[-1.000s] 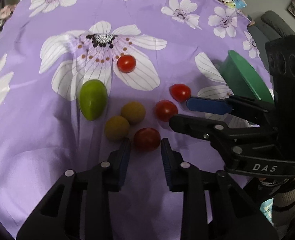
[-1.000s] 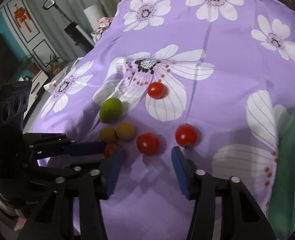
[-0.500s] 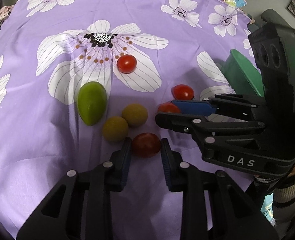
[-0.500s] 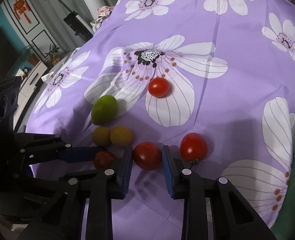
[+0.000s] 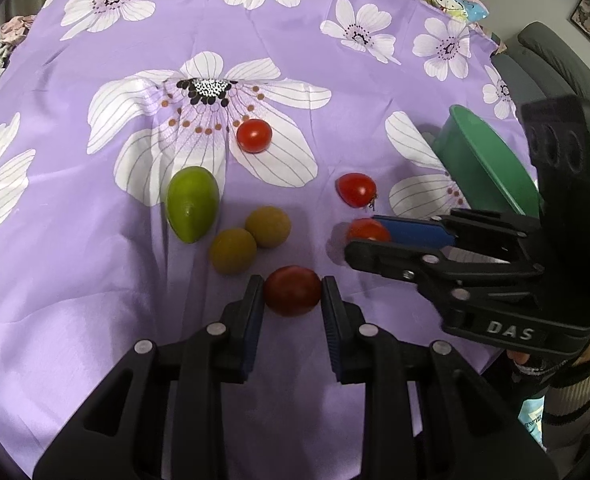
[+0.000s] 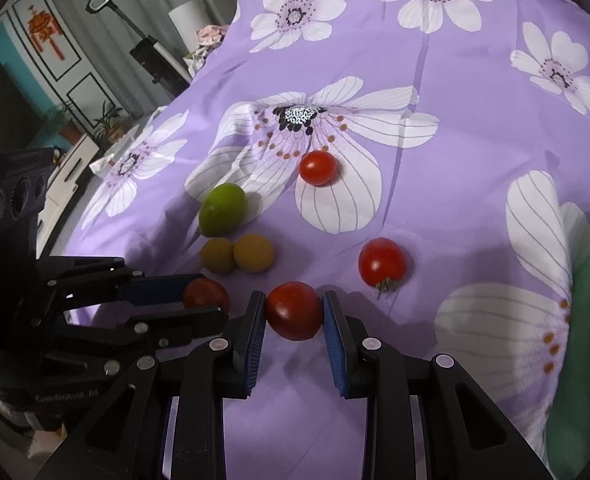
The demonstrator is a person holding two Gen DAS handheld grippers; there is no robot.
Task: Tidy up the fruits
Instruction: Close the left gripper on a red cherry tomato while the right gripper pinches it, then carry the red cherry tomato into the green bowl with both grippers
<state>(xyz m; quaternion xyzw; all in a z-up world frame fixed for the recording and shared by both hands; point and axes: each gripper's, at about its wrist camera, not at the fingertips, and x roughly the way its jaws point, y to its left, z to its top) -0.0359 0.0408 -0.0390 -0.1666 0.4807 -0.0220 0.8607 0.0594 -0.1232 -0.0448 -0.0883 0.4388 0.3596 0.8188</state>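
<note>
Left gripper (image 5: pixel 292 294): closed in since a second ago, now pinching the dark tomato (image 5: pixel 292 290), pads touching both flanks.
Right gripper (image 6: pixel 294 311): narrowed from a wide spread, now pinching the red tomato (image 6: pixel 294 309).
Lift status: both fruits on the purple cloth (image 5: pixel 95 320), not yet raised.
Green bowl (image 5: pixel 483 160): landmark; red tomato near it, dark tomato farther off.
Remaining fruit: stemmed tomato (image 5: pixel 357 189) nearest the bowl; two brownish fruits, green fruit (image 5: pixel 192 202) and far tomato (image 5: pixel 254 135) well apart from it.
Meaning: both grasps seated; transfer toward bowl judged next.
</note>
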